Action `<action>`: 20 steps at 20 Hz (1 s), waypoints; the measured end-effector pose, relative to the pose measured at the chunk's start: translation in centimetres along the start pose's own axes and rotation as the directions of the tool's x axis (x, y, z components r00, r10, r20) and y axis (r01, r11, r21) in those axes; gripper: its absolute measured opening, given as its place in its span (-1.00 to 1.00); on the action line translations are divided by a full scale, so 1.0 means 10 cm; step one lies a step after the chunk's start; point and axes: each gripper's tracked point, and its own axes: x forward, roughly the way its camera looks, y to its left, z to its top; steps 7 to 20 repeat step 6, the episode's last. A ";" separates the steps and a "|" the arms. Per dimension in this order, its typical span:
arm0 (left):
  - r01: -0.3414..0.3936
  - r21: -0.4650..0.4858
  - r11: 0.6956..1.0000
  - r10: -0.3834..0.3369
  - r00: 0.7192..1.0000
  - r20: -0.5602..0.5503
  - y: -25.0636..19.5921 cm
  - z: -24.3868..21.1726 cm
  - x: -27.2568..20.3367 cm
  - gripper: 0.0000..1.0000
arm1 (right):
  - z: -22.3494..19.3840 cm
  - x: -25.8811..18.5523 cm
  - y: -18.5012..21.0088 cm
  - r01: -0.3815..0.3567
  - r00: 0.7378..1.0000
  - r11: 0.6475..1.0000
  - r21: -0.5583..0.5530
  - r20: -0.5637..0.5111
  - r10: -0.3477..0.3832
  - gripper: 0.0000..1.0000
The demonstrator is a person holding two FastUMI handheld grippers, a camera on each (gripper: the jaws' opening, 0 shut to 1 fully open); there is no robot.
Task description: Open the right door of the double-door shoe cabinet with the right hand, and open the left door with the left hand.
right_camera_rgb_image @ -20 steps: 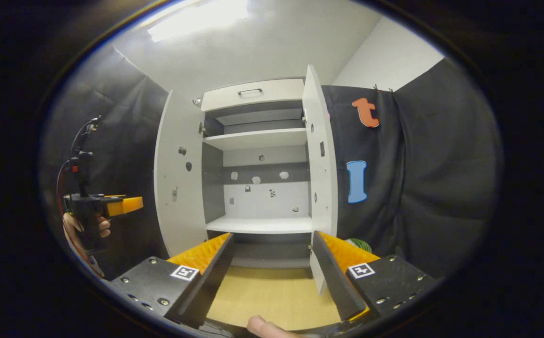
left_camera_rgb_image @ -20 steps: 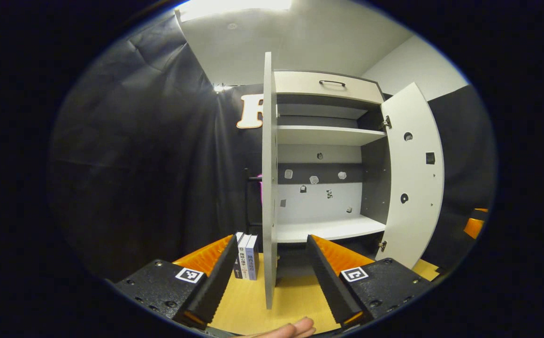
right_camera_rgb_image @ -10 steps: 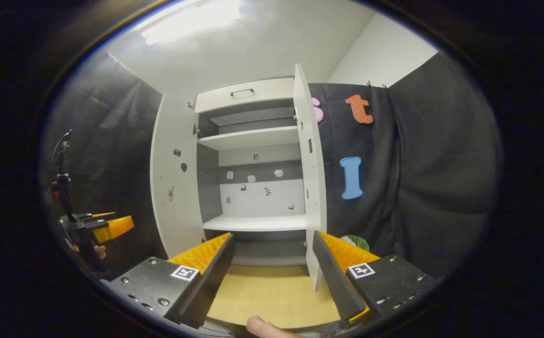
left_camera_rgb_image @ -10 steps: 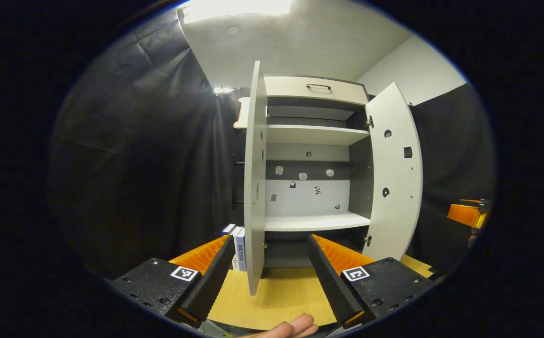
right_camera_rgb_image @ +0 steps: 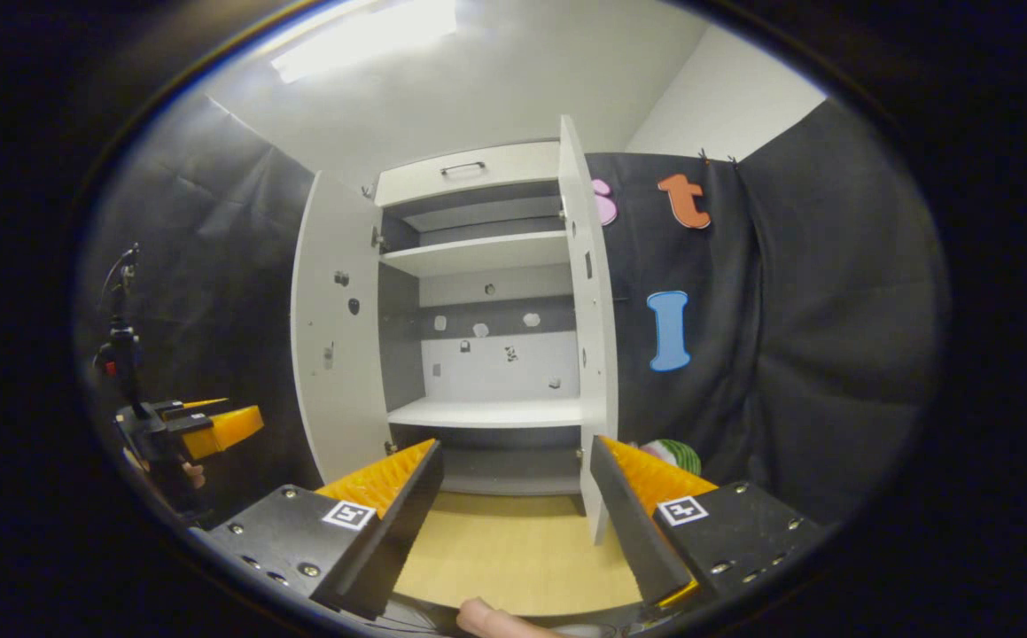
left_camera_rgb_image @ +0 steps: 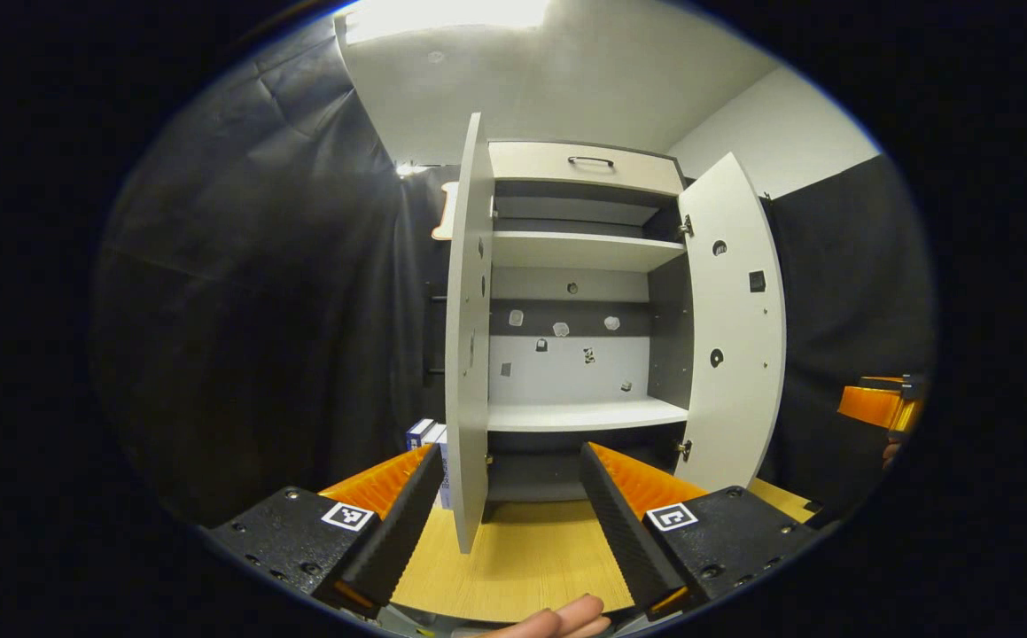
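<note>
Standing ahead of each gripper, shoe cabinet [left_camera_rgb_image: 579, 292] was seen with left door [left_camera_rgb_image: 467, 337] and right door [right_camera_rgb_image: 591, 328] swung open; left gripper [left_camera_rgb_image: 509, 518] and right gripper [right_camera_rgb_image: 513, 518] were held wide, empty.

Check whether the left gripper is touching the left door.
Apart. In the left gripper view the left gripper is open, and the left door stands between its fingers, farther off.

left gripper [left_camera_rgb_image: 506, 514]: black blocky finger mounts, silver screws, a square black-and-white tag on each, ribbed finger faces | right gripper [right_camera_rgb_image: 513, 509]: same build, tagged mounts, screw heads along edges | right gripper view: left gripper's black handle body, red and black cables rising from its top | bare fingertip [right_camera_rgb_image: 478, 615] at bottom edge
</note>
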 end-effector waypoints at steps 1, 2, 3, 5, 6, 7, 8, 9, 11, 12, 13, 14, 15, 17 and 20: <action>-0.003 0.007 1.000 0.003 1.000 0.009 0.02 0.04 0.01 0.92 | 0.01 0.02 -0.03 0.008 1.000 1.000 0.000 -0.001 -0.008 0.99; -0.007 0.012 1.000 0.007 1.000 0.014 0.03 0.07 0.01 0.92 | 0.03 0.02 -0.06 0.015 1.000 1.000 -0.001 -0.001 -0.015 0.99; -0.009 0.018 1.000 0.009 1.000 0.016 0.03 0.09 0.01 0.92 | 0.05 0.04 -0.08 0.021 1.000 1.000 -0.001 -0.001 -0.021 0.99; -0.007 0.025 1.000 0.006 1.000 0.030 0.01 0.14 0.01 0.92 | 0.08 0.05 -0.09 0.016 1.000 1.000 -0.005 -0.004 -0.016 0.99; -0.006 0.026 1.000 0.005 1.000 0.030 0.00 0.14 0.02 0.92 | 0.09 0.05 -0.09 0.010 1.000 1.000 -0.009 -0.006 -0.010 0.99; -0.006 0.026 1.000 0.005 1.000 0.030 0.00 0.14 0.02 0.92 | 0.09 0.05 -0.09 0.010 1.000 1.000 -0.009 -0.006 -0.010 0.99; -0.006 0.026 1.000 0.005 1.000 0.030 0.00 0.14 0.02 0.92 | 0.09 0.05 -0.09 0.010 1.000 1.000 -0.009 -0.006 -0.010 0.99; -0.006 0.026 1.000 0.005 1.000 0.030 0.00 0.14 0.02 0.92 | 0.09 0.05 -0.09 0.010 1.000 1.000 -0.009 -0.006 -0.010 0.99; -0.006 0.026 1.000 0.005 1.000 0.030 0.00 0.14 0.02 0.92 | 0.09 0.05 -0.09 0.010 1.000 1.000 -0.009 -0.006 -0.010 0.99; -0.006 0.026 1.000 0.005 1.000 0.030 0.00 0.14 0.02 0.92 | 0.09 0.05 -0.09 0.010 1.000 1.000 -0.009 -0.006 -0.010 0.99; -0.006 0.026 1.000 0.005 1.000 0.030 0.00 0.14 0.02 0.92 | 0.09 0.05 -0.09 0.010 1.000 1.000 -0.009 -0.006 -0.010 0.99; -0.006 0.026 1.000 0.005 1.000 0.030 0.00 0.14 0.02 0.92 | 0.09 0.05 -0.09 0.010 1.000 1.000 -0.009 -0.006 -0.010 0.99; -0.006 0.026 1.000 0.005 1.000 0.030 0.00 0.14 0.02 0.92 | 0.09 0.05 -0.09 0.010 1.000 1.000 -0.009 -0.006 -0.010 0.99; -0.006 0.026 1.000 0.005 1.000 0.030 0.00 0.14 0.02 0.92 | 0.09 0.05 -0.09 0.010 1.000 1.000 -0.009 -0.006 -0.010 0.99; -0.006 0.026 1.000 0.005 1.000 0.030 0.00 0.14 0.02 0.92 | 0.09 0.05 -0.09 0.010 1.000 1.000 -0.009 -0.006 -0.010 0.99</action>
